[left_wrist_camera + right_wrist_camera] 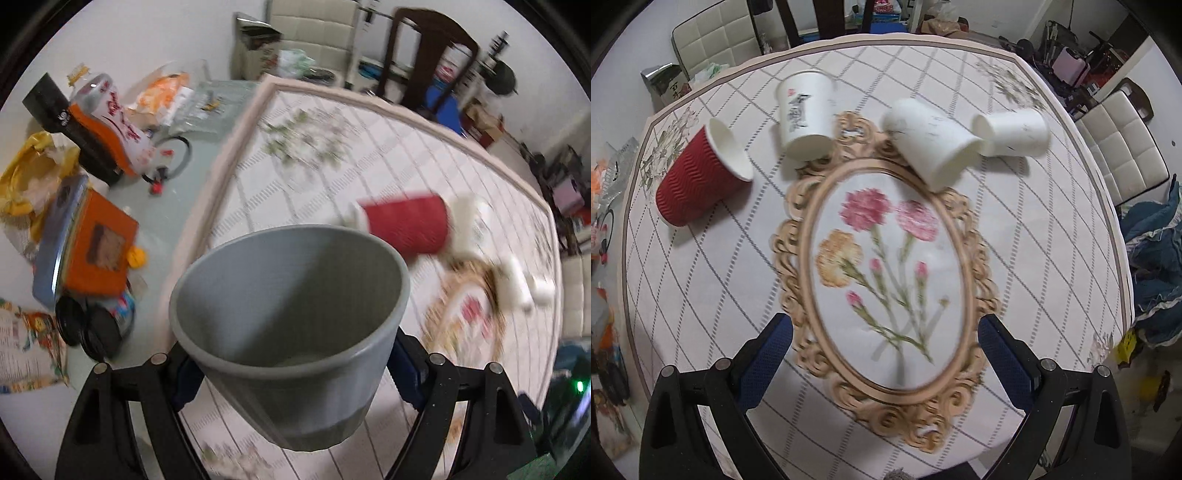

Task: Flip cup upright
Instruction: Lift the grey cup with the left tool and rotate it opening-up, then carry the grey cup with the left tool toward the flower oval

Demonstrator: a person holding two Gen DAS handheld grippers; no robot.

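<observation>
Gripping the grey cup [291,332], mouth up, above the table's [1052,229] left edge, the left gripper [295,373] is mid-flip; right gripper [885,354] gapes empty; red cup [701,177] and three white ones lie toppled.

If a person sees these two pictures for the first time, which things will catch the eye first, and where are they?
In the left wrist view, a large grey plastic cup fills the foreground, held between the jaws of the left gripper with its open mouth toward the camera. In the right wrist view, a red ribbed paper cup lies on its side at the far left of the flowered tablecloth, with three white paper cups tipped over beyond the oval flower print, while the right gripper hovers open.
</observation>
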